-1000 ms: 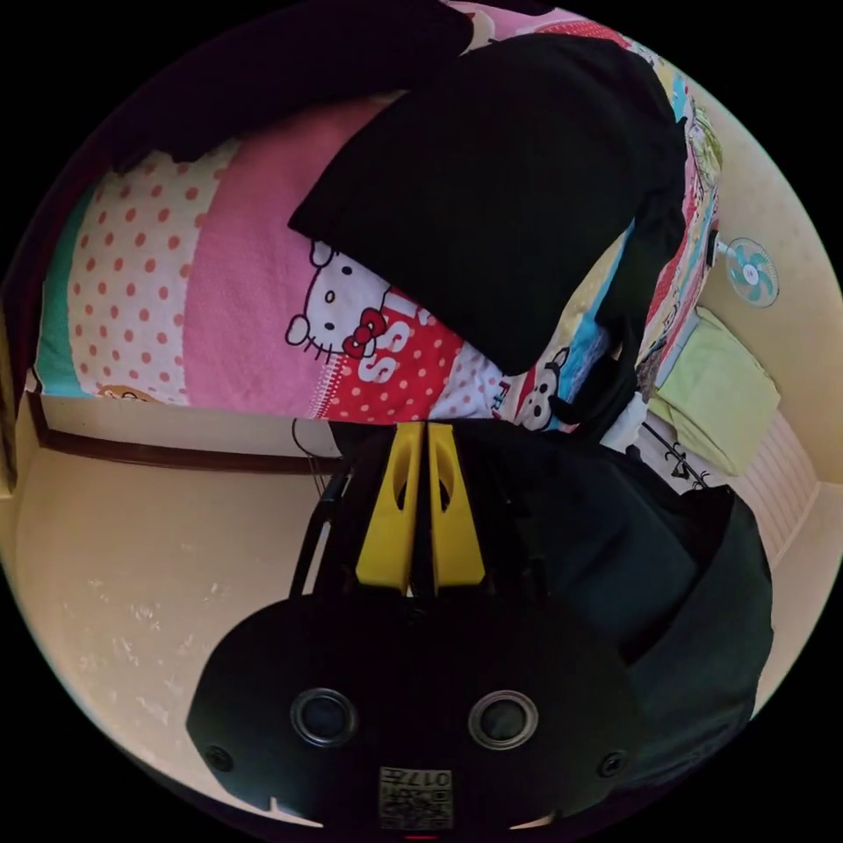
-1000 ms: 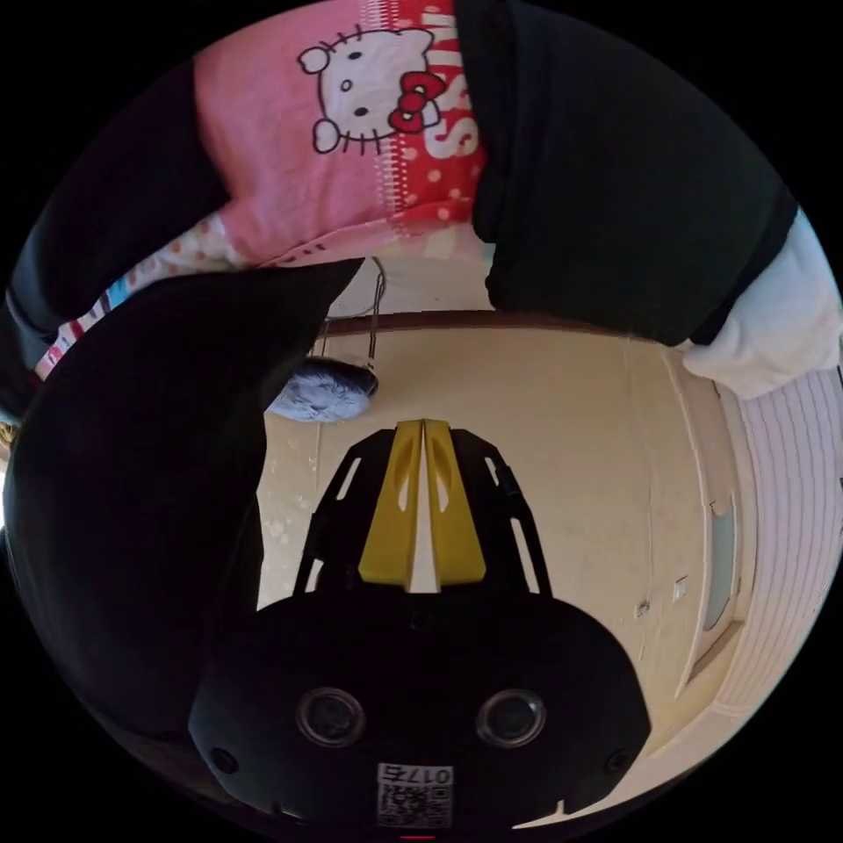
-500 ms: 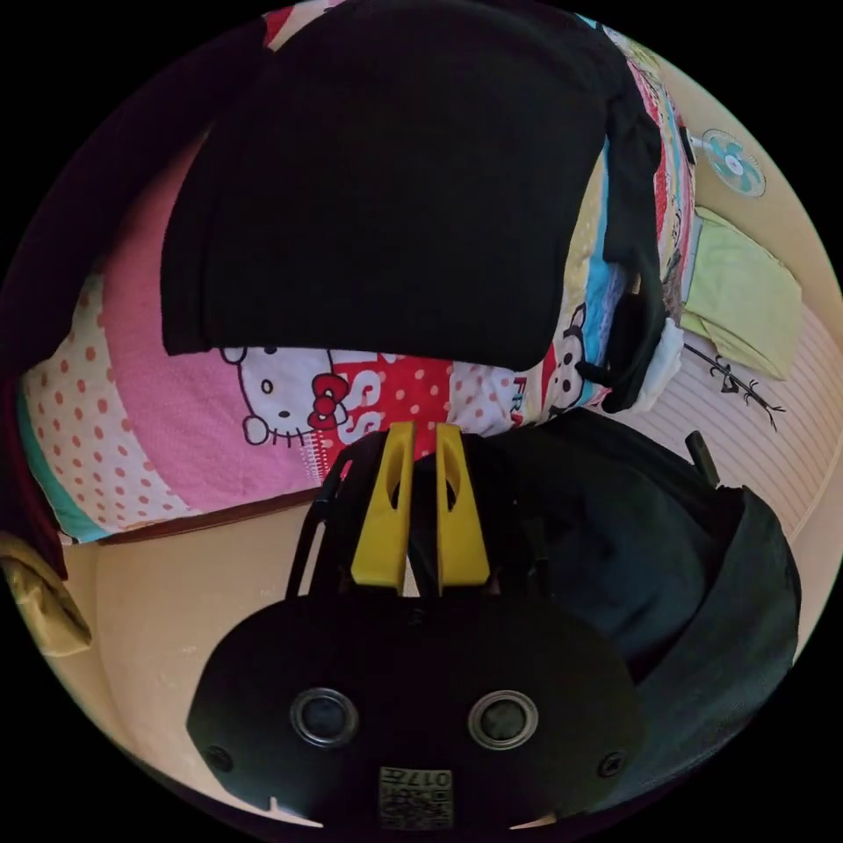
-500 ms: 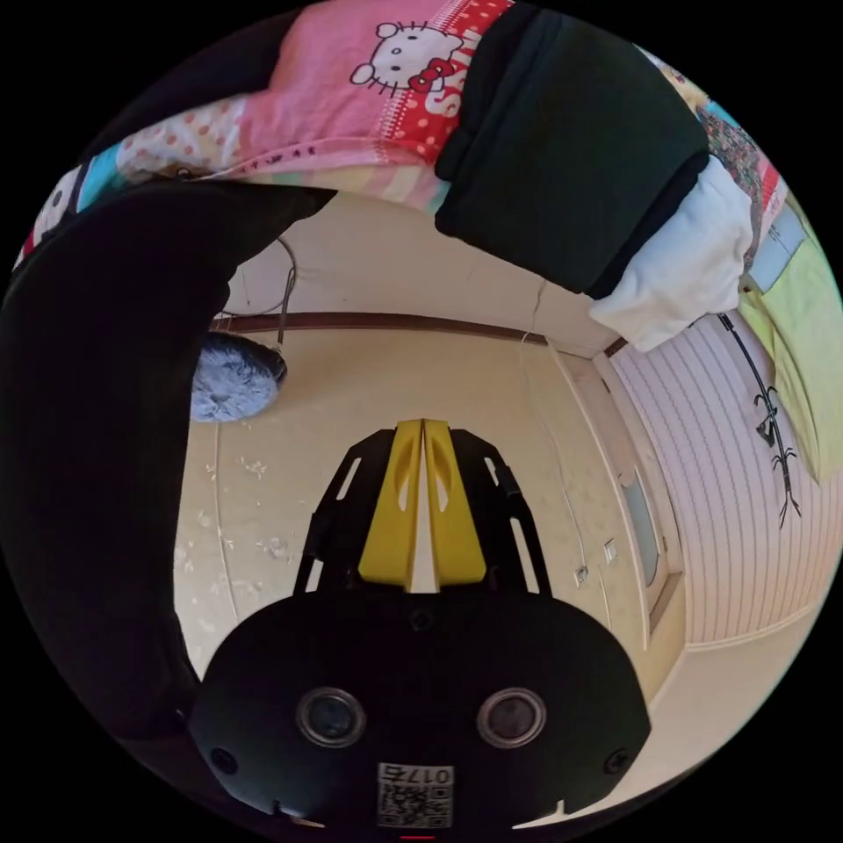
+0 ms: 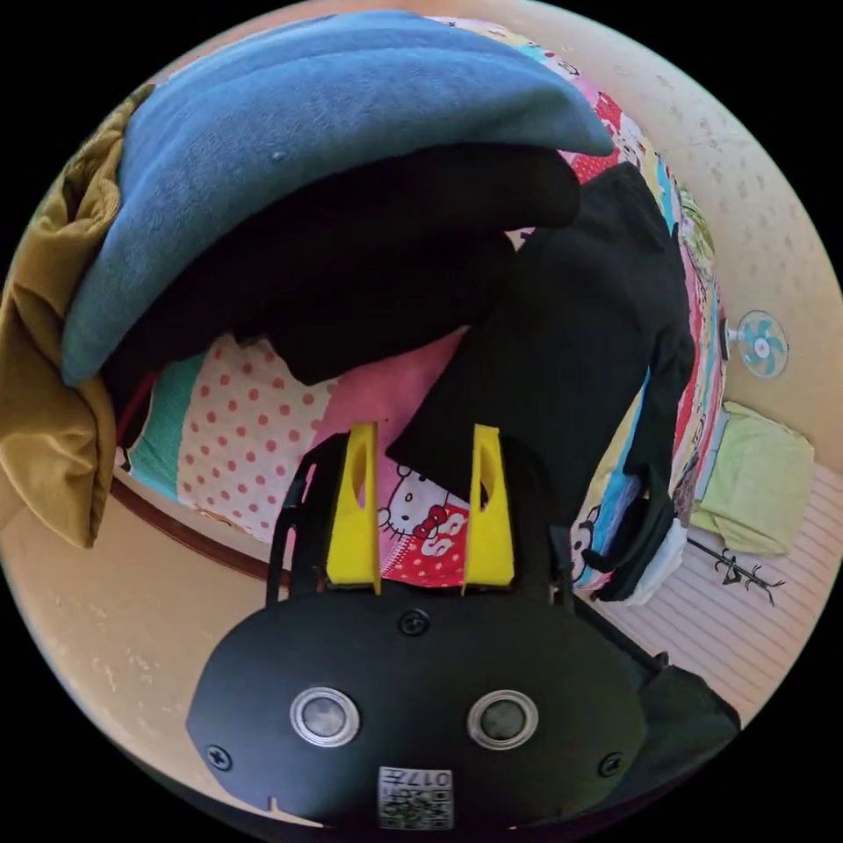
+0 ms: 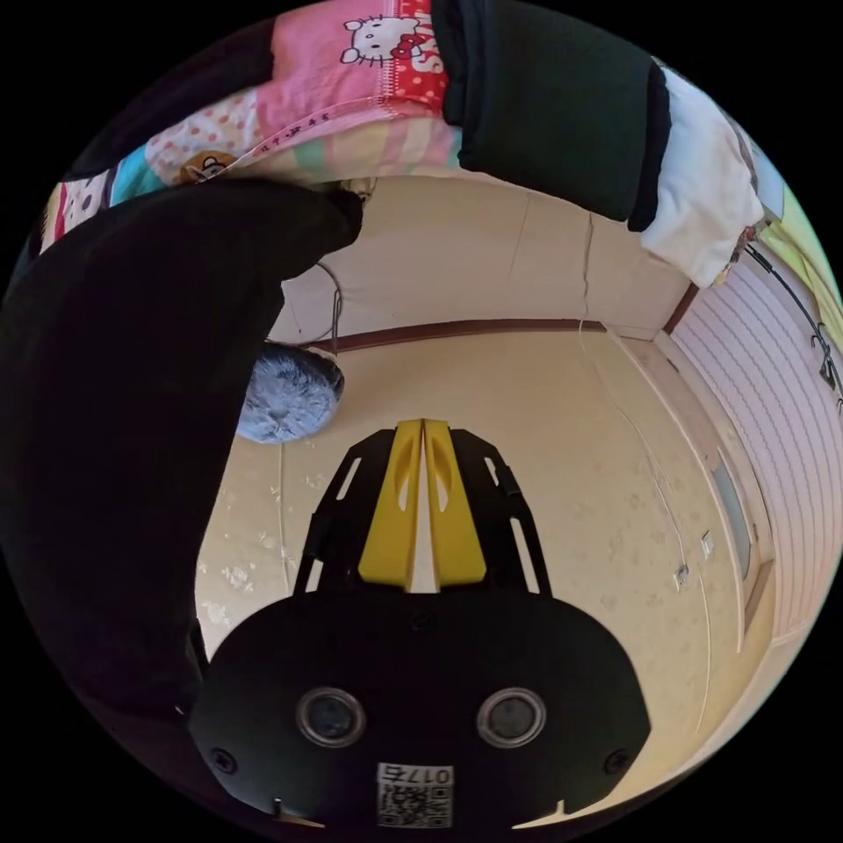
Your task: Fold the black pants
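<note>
The black pants lie folded on a cartoon-print bedsheet, running away from my left gripper. The left gripper's yellow jaws stand wide apart just short of the pants' near corner, holding nothing, and the sheet shows between them. In the right gripper view the folded black pants sit at the bed's edge, far above my right gripper. That gripper hangs over the cream floor with its jaws pressed together and nothing between them.
A blue cloth lies over another black garment, with a mustard cloth beside them. A black strap, green cloth and fan lie beyond. A white cloth, grey fluffy object and large black cloth are nearby.
The left gripper's jaws have gone from shut to wide open, and its view has swung to take in the blue and mustard cloths. The right gripper stays shut; its view shifted slightly.
</note>
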A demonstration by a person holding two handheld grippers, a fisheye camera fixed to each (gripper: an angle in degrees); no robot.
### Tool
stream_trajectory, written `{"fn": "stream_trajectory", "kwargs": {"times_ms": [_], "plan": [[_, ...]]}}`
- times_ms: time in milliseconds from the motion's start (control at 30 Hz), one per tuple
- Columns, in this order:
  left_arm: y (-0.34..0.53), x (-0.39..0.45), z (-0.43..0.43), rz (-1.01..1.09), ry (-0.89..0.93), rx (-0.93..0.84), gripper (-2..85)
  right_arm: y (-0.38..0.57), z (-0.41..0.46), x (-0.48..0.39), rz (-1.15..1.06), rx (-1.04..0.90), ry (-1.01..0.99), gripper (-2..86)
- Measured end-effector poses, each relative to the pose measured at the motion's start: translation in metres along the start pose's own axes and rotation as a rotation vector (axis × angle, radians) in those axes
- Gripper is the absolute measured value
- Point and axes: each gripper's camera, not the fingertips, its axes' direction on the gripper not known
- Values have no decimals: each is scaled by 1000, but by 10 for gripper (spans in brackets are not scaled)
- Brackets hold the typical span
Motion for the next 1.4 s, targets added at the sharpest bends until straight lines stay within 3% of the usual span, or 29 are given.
{"fn": "stream_trajectory", "kwargs": {"times_ms": [67,167,233,300,367,433,533,567,600,700,733,867,967,1133,1300,1400], "plan": [[0,-12,16,19,60,-50,164,-6,-5,13,-13,37,-11,3],[3,-22,7,-23,9,-111,128,-19,-6,31,-37,48,19,3],[6,-10,8,33,183,-255,62,-29,-4,45,-45,50,12,3],[18,12,-6,164,277,-285,57,-40,-3,59,-52,59,-39,3],[35,29,-24,299,517,-338,55,-56,-5,76,-76,91,-133,3],[59,28,-63,350,966,-255,53,-70,-8,88,-97,117,-191,3],[85,-14,-101,209,1144,-36,51,-95,-16,103,-139,152,-219,3],[91,-24,-104,157,1117,-17,51,-106,-19,108,-160,166,-211,4],[102,-42,-107,59,979,-3,48,-112,-21,110,-169,171,-208,4],[143,-82,-104,-280,376,-76,13,-140,-29,118,-229,198,-211,5],[162,-88,-104,-327,276,-81,12,-149,-34,119,-263,217,-209,5],[211,-72,-98,-276,465,-37,41,-171,-56,116,-410,346,-220,9],[224,-22,-77,-111,521,-147,62,-186,-69,113,-492,410,-250,16],[222,108,-28,168,330,-332,102,-218,-75,108,-578,390,-346,48],[207,194,10,307,100,-224,120,-240,-72,118,-574,389,-525,82],[190,218,44,294,-4,-259,130,-247,-63,123,-558,375,-575,92]]}}
